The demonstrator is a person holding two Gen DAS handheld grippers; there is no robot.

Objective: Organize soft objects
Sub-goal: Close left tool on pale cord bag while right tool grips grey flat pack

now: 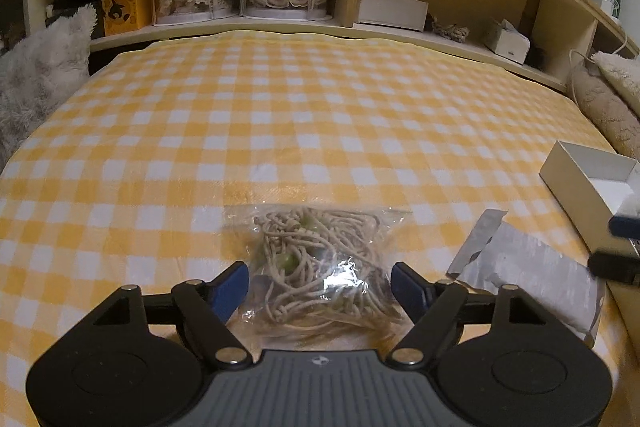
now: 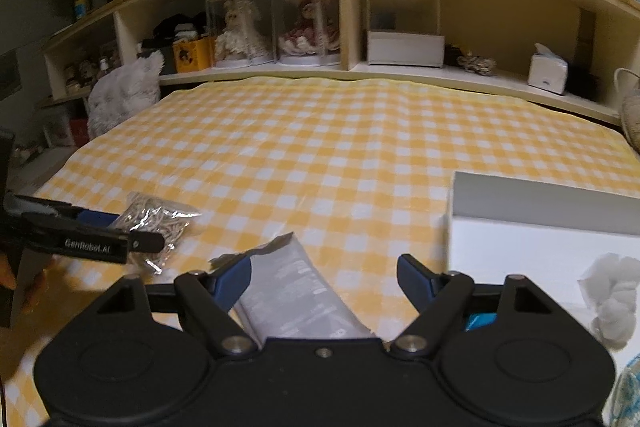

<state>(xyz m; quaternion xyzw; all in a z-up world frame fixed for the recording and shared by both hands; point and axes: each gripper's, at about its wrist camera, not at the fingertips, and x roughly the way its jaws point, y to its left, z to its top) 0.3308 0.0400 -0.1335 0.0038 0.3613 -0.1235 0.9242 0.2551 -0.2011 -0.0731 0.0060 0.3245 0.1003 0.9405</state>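
Two tongs: both gaping wide, gripping nothing.
Left tongs (image 1: 320, 281): straddling the bag of cord (image 1: 320, 267).
Right tongs (image 2: 324, 283): over the grey pouch (image 2: 296, 291).

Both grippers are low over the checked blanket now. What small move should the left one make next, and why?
Probably close the left gripper on the clear bag of cord. The bag lies between its open blue fingers, which do not seem to press it yet. The right gripper stands open over the grey pouch, beside the white box, which is likely the bag's destination.
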